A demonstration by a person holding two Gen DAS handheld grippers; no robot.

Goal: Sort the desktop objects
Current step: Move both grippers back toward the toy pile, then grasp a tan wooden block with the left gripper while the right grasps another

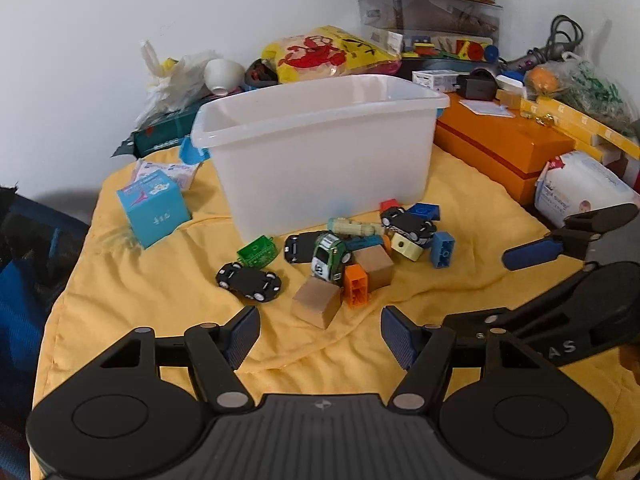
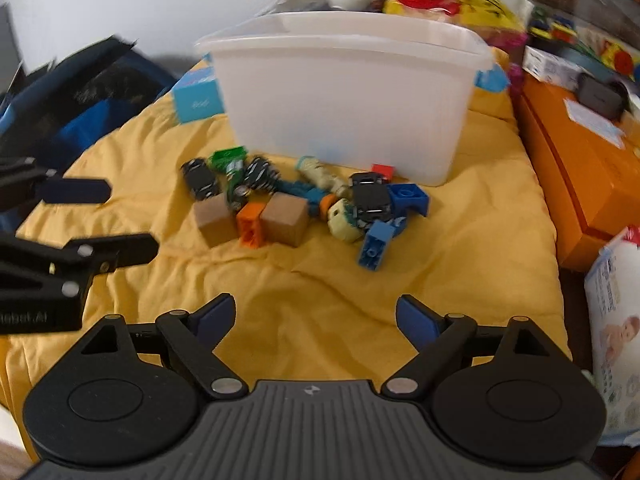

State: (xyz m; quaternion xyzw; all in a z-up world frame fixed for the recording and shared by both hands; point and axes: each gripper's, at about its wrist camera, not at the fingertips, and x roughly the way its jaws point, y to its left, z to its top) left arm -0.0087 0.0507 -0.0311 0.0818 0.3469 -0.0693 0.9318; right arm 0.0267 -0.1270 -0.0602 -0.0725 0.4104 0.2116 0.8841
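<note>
- Both grippers are held above the yellow cloth, short of the toy pile; the left gripper and the right gripper are seen with jaws spread wide and nothing between them.
- The toys are heaped just in front of the white bin: two wooden cubes, an orange brick, toy cars and blue bricks.
- A loose outlying piece is probably best taken first, so the heap is not scattered.
- The cloth is wrinkled and soft; pieces may tip when nudged.
- The space around is crowded: an orange box, a blue carton, stacked books against the wall.
</note>
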